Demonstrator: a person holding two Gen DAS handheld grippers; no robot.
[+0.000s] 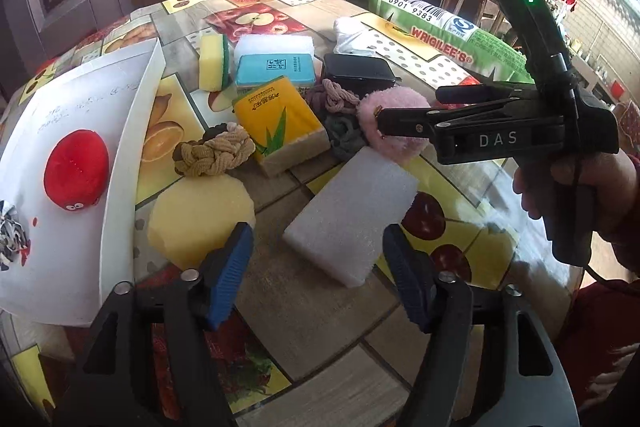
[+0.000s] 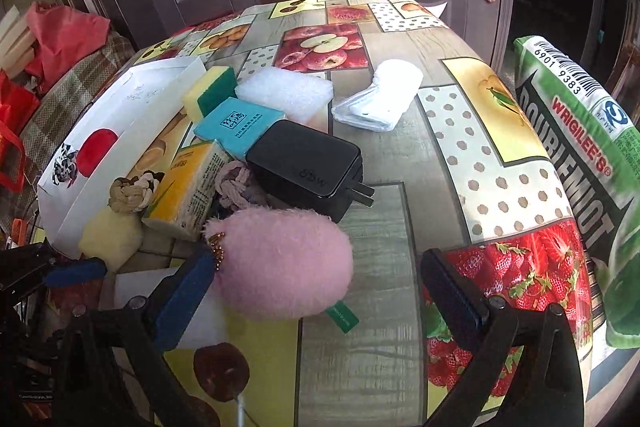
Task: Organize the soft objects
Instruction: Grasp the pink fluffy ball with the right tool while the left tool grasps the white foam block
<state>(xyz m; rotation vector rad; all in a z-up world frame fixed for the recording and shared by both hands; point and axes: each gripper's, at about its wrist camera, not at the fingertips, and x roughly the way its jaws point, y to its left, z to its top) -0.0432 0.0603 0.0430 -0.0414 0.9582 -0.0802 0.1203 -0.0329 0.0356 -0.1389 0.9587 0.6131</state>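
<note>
My left gripper is open just above the table, and the near corner of a white foam block lies between its blue pads without touching them. A pale yellow sponge sits just left of the left pad. My right gripper is open wide around a fluffy pink pom-pom. The pom-pom is close against the left pad and well apart from the right one. A white tray at the left holds a red plush toy.
Behind the pom-pom crowd a yellow tissue pack, a teal pack, a black charger, braided hair ties and a yellow-green sponge. A white cloth and a green pillow lie at the right.
</note>
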